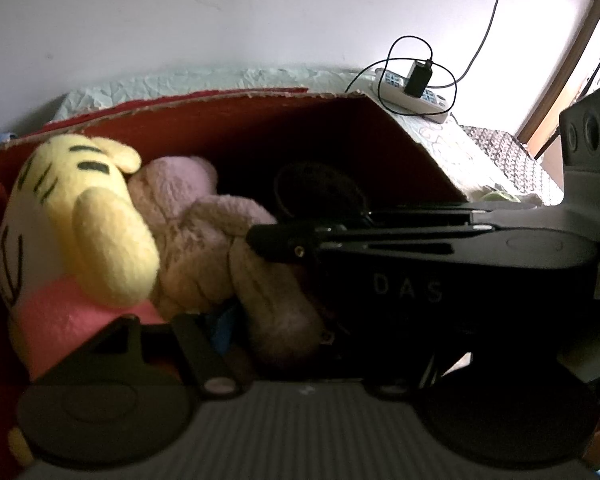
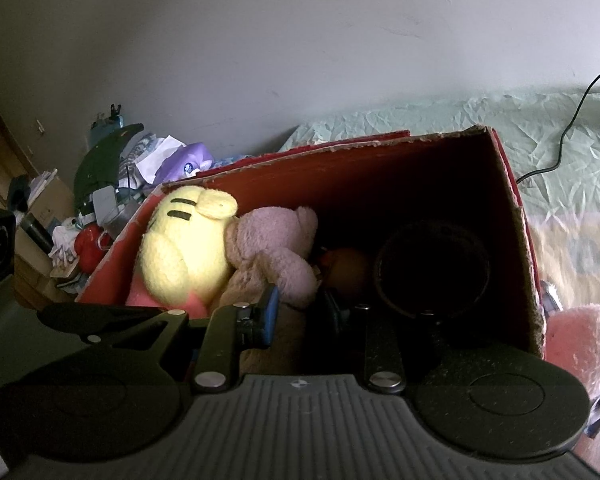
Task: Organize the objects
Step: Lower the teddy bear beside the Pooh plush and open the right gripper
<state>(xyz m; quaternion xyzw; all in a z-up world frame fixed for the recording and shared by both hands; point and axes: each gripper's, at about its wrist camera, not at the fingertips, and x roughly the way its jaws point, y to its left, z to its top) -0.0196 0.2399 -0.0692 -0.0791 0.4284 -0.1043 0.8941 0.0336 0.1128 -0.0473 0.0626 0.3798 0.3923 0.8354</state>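
Observation:
An open red cardboard box [image 2: 380, 176] stands on a bed. In its left half lie a yellow plush [image 2: 180, 256] with a pink base and a pinkish-brown teddy bear [image 2: 276, 240]. A dark round object [image 2: 432, 272] fills the right half. My right gripper [image 2: 300, 316] reaches into the box, its fingers narrowed with the teddy's brown limb between them. In the left wrist view the right gripper [image 1: 268, 242] comes in from the right over the teddy bear [image 1: 204, 240]. My left gripper [image 1: 300, 320] stands open low in the box beside the yellow plush [image 1: 80, 220]; its right finger is hidden.
A pink plush [image 2: 580, 344] lies on the bed outside the box's right wall. A power strip [image 1: 412, 88] with a charger and cables sits behind the box on the pale green cover [image 2: 540, 132]. Piled clutter [image 2: 112, 200] stands at the left by the wall.

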